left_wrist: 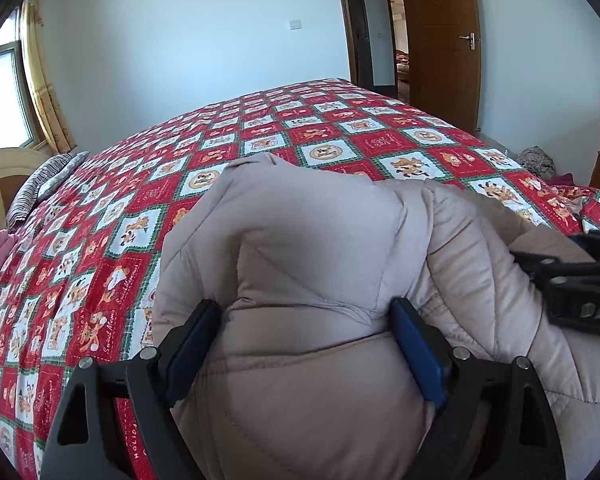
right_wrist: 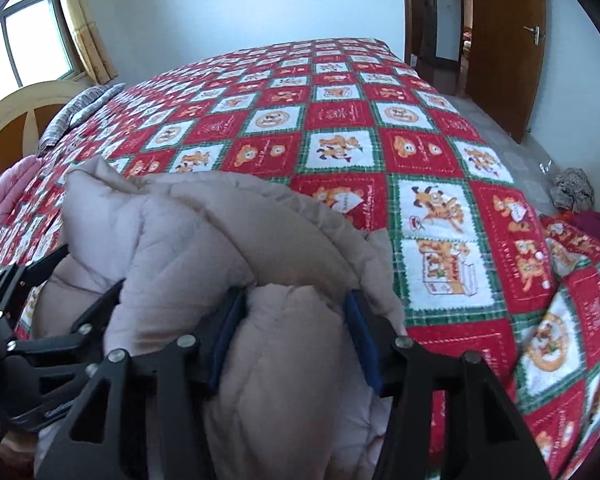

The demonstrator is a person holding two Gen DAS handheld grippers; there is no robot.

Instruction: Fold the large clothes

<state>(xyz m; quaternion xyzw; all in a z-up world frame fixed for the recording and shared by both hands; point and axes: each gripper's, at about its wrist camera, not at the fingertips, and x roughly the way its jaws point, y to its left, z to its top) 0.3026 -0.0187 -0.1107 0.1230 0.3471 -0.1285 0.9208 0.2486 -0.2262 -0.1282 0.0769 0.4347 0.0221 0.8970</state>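
Left fingers (left_wrist: 417,354) first: the blue pads are spread wide with a fat roll of the beige puffer coat (left_wrist: 300,248) bulging between them, and the padding swells against both pads, so the left gripper (left_wrist: 303,344) reads as clamped on a thick bunch of the coat. Over on the right, the right gripper (right_wrist: 296,336) has a narrower lump of the same quilted coat between its fingers (right_wrist: 228,336); the fabric fills the gap and touches both pads, so that looks like a grip too, though how firm it is I cannot tell. Moving outward, the coat sits heaped at the near edge of the bed, on the red and white checked bedspread (right_wrist: 339,120), and it is bunched and rumpled, with loose folds rising behind the fingers and nothing lying flat. The two grippers are close together, the right one showing at the edge of the left wrist view. By my judgement the fold is in an early or middle stage: the coat is gathered and held at two points, but no neat rectangle is visible yet, so spreading, doubling over and smoothing all remain.
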